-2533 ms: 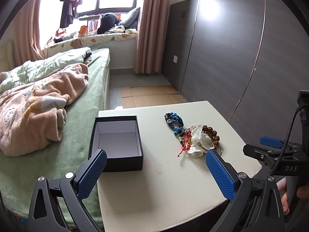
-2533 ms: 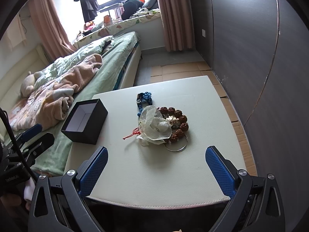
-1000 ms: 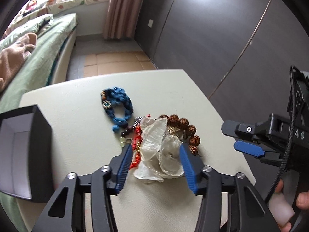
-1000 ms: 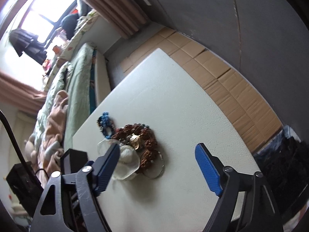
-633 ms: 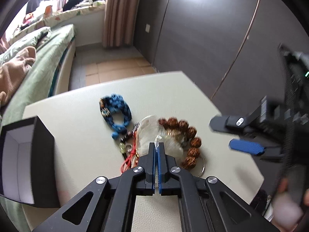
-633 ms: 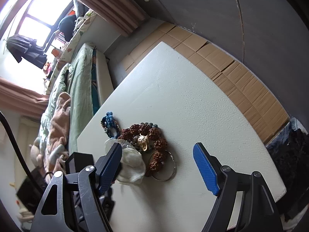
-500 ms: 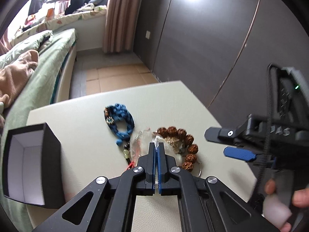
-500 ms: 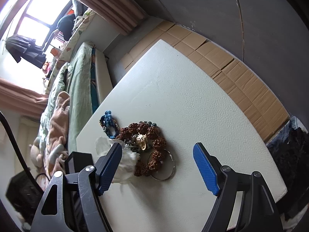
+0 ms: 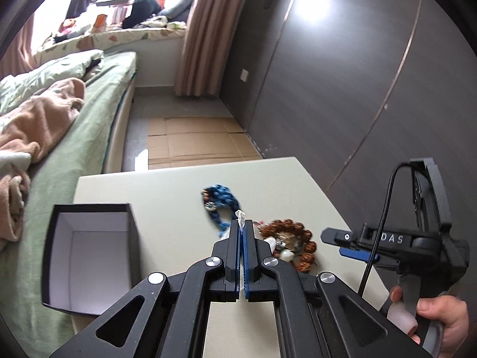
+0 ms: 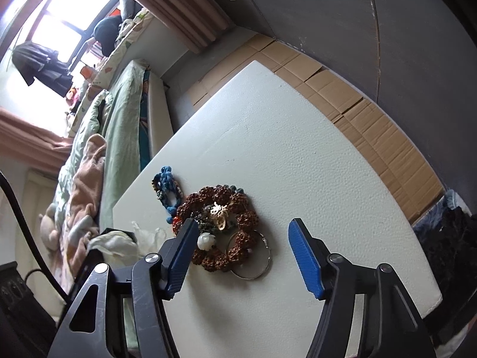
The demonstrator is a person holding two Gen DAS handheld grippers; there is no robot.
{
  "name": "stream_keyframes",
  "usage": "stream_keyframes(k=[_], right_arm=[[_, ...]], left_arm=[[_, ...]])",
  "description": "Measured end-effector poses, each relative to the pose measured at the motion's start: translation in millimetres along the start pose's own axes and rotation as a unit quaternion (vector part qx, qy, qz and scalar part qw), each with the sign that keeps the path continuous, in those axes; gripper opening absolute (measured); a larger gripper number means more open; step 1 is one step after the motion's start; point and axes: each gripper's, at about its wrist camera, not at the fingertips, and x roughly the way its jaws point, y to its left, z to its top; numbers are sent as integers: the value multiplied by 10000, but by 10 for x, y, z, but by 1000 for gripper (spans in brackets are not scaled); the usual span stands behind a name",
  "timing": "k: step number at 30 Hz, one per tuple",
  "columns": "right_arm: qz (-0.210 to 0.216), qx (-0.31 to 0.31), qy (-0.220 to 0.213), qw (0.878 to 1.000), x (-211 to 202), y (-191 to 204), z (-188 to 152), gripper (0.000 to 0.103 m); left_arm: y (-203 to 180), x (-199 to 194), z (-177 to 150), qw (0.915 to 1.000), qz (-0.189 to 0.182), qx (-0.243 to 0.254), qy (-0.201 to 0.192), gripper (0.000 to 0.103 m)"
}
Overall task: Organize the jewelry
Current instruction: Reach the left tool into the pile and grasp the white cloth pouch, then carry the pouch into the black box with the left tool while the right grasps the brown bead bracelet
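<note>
Left gripper (image 9: 242,223), clenched on a wisp of clear plastic bag (image 9: 240,216), holds the thin film above the cream table (image 9: 167,197) near an open black box (image 9: 89,256). Right gripper (image 10: 243,253), its jaws closing with nothing yet pressed between them, hangs over a brown bead bracelet (image 10: 220,226) tangled with a gold charm (image 10: 219,211), a white bead (image 10: 206,241) and a metal ring (image 10: 250,256); a blue woven bracelet (image 10: 167,188) lies just beside. The film looks feather-light, limp and slippery, best pinched at a gathered fold. The beads appear hard and bumpy on a loose loop, likely to sag and drag neighbours, so a grip across one side of the loop seems safest.
</note>
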Motion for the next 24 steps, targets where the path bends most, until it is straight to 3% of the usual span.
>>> stream_keyframes(k=[4,15,17,18,19,20,24], right_arm=[[-68,-101,64,9999,77,37,5,55],[-619,-500,184,9967,375,230,-26,53],[-697,-564,220,9957,433,248,-30,46],[-773,-624,162,9949,427,266,-27,40],[-855,-675,146,9939,434,285,-29,25],[-867,-661,158,9939,436,277,-28,21],[-544,-499,70,9972,373,237,-25,21]], left_arm=[[161,-51,43,9999,75,-143,-45,0],[513,-328,96,9985,138,-458,-278,0],[558,-368,105,9981,157,-498,-321,0],[584,-393,106,9979,185,-516,-349,0],[605,-418,108,9976,222,-535,-378,0],[630,-445,110,9973,245,-561,-408,0],[687,-525,114,9961,258,-675,-507,0]])
